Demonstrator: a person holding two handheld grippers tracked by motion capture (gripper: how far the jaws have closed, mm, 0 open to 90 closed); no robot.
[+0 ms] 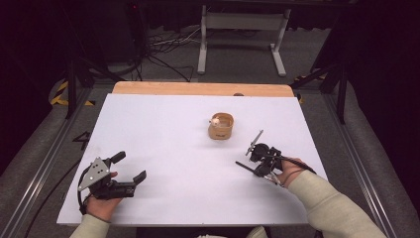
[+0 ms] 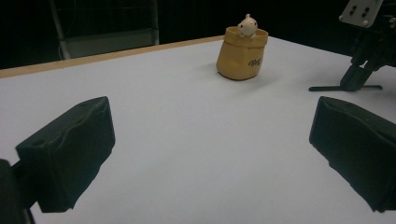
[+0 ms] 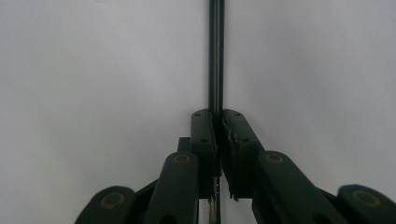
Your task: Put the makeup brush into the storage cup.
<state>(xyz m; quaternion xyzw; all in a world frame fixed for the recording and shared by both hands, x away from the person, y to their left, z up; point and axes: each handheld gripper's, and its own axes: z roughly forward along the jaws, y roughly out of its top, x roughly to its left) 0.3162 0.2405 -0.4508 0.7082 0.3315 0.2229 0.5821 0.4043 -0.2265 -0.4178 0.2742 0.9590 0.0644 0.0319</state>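
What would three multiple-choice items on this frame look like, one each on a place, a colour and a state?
1. Where does the yellow pouch holding the small white figure stand?
A. On the white tabletop, beyond both hand-held grippers
B. On the floor
C. Between the left jaws

2. What colour is the pouch?
A. Blue
B. Yellow-tan
C. Green

3. How does the right hand-held gripper stand?
A. Wide open over nothing
B. Shut on the pouch
C. Shut on a thin dark rod

Answers:
1 A: in the high view the pouch sits on the white tabletop, farther from the person than both grippers.
2 B: the left gripper view shows it yellow-tan, between the wide-open jaws of the left hand-held gripper and well beyond them.
3 C: in the right gripper view the jaws pinch the thin dark rod.
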